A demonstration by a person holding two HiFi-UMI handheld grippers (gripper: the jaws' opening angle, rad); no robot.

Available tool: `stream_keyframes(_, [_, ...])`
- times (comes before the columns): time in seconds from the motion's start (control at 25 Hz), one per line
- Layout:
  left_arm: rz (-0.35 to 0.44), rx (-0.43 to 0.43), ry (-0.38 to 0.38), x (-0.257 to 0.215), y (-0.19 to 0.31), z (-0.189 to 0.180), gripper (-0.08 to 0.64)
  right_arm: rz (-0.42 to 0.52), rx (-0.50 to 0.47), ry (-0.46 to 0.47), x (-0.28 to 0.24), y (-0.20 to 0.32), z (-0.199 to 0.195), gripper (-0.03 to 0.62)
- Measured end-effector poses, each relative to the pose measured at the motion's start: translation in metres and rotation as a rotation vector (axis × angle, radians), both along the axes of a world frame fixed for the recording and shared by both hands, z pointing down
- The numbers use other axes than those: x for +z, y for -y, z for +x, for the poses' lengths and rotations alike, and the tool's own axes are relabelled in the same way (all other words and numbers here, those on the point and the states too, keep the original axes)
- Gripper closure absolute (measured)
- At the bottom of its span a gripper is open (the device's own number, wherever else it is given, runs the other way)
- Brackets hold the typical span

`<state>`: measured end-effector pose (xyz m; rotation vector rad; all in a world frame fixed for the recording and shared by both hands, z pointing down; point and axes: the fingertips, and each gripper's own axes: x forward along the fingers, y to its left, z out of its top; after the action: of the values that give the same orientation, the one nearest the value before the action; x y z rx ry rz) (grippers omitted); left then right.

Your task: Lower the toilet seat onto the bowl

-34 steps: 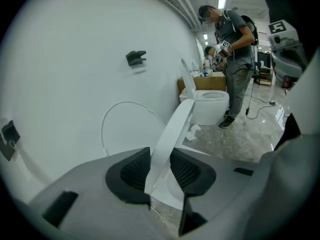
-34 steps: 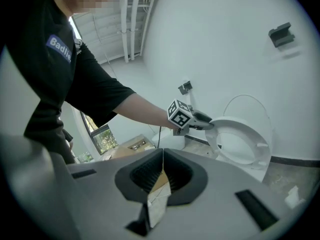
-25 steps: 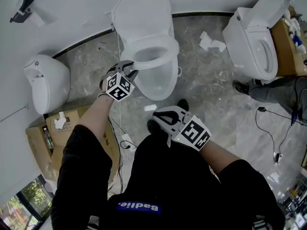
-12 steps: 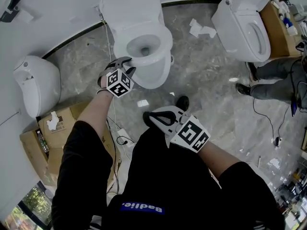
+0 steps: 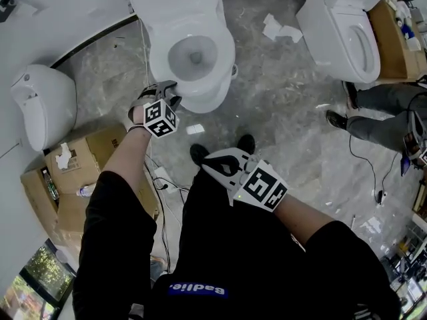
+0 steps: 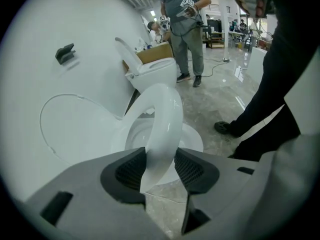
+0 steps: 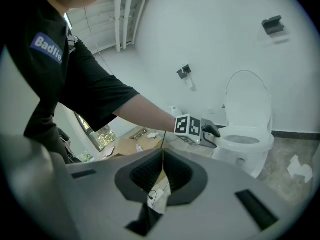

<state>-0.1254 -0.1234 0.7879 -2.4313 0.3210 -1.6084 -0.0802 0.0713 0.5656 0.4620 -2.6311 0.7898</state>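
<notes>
The white toilet's seat [image 5: 223,53] lies down over the bowl [image 5: 200,102], and the lid [image 5: 170,2] stands up behind it. My left gripper [image 5: 165,89] is at the seat's front-left edge. In the left gripper view the seat rim [image 6: 165,129] fills the gap of that gripper [image 6: 160,166]; both pads still touch it while the jaws are opening. My right gripper [image 5: 212,165] hangs shut and empty in front of my legs, away from the toilet. The right gripper view shows its own jaws [image 7: 162,176] closed, and the left gripper [image 7: 212,131] at the toilet [image 7: 247,139].
A second toilet [image 5: 347,32] stands at the back right, with a person's legs [image 5: 380,122] and floor cables [image 5: 363,172] beside it. A white fixture [image 5: 37,102] and cardboard boxes [image 5: 73,172] are at the left. Paper scraps [image 5: 280,29] lie between the toilets.
The seat has come down from a tilted, part-raised position onto the bowl. My left gripper went down with it. The right gripper has barely moved.
</notes>
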Motion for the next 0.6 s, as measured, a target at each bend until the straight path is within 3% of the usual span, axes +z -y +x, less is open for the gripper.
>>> stream_keyframes(0.32, [0.026,0.062,0.108,0.045,-0.027,0.001,0.372,-0.031,-0.049,0.029,0.021,-0.003,-0.004,0.565])
stream_keyframes(0.6, [-0.009,0.098,0.163,0.097,-0.055,0.0,0.359,-0.042,-0.015,0.035,0.044,0.005,0.001,0.565])
